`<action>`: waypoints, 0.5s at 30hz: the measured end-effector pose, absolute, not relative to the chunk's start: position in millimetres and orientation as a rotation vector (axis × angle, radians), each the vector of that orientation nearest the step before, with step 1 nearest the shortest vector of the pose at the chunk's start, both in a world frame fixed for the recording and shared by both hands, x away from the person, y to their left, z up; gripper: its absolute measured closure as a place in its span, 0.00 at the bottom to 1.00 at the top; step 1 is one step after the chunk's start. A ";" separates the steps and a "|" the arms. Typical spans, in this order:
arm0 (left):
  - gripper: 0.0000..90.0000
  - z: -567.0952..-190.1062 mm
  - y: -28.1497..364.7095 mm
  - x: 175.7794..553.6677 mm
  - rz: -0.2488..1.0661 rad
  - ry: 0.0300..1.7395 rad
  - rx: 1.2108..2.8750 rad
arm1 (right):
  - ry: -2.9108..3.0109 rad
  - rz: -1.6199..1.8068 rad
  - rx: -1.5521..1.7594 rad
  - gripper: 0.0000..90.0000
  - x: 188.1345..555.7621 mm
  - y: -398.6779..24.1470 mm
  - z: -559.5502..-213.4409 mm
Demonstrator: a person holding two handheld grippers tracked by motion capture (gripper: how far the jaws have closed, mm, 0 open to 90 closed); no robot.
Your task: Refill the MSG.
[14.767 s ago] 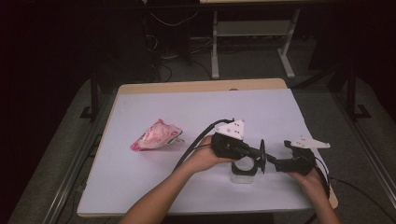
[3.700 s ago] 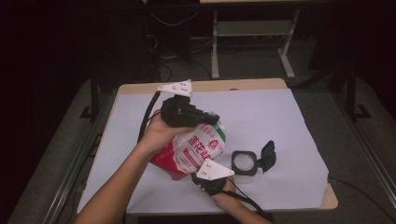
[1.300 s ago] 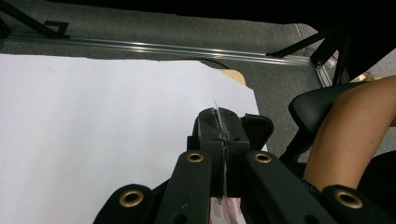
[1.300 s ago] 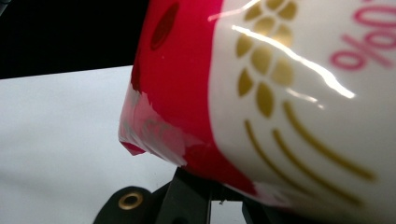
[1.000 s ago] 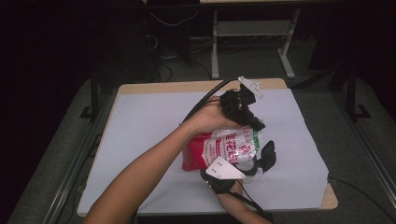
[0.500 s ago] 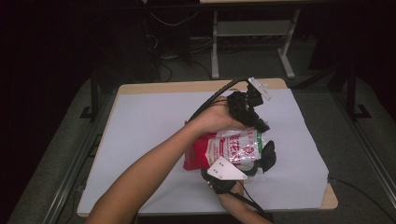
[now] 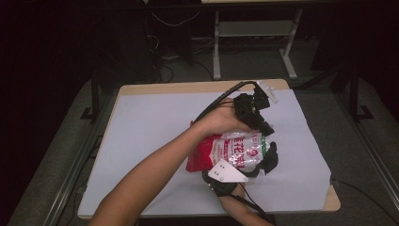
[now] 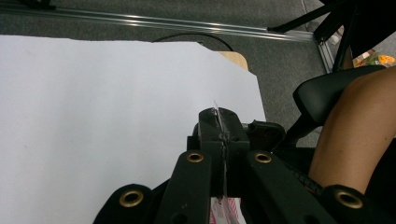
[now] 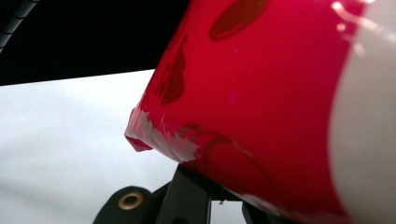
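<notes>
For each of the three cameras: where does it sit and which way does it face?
High view: above the person's side, looking forward and down on the table; both forearms, left gripper, right gripper.
Left gripper view: along its shut jaws pinching the bag's edge, over the white sheet.
Right gripper view: close against the red bag.
All share the bag.

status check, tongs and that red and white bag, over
Left tongs shut on the bag's far edge. Right tongs shut on its near edge, bag held over the black-lidded container. White sheet around it bare.
</notes>
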State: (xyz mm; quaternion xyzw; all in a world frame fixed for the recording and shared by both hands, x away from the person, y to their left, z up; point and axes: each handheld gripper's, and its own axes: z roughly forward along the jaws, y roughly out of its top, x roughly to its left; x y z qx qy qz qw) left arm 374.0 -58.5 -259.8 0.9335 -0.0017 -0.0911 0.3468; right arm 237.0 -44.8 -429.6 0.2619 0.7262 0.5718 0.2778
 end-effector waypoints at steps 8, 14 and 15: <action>1.00 -259.1 -57.4 374.4 -0.243 -0.003 2.417 | 1.951 1.535 0.703 1.00 236.9 -44.7 -429.5; 1.00 -260.4 -58.2 375.3 -0.250 0.006 2.415 | 1.951 1.535 0.703 1.00 237.2 -44.8 -429.6; 1.00 -261.0 -58.8 375.8 -0.257 0.005 2.418 | 1.951 1.536 0.705 1.00 237.3 -44.8 -429.6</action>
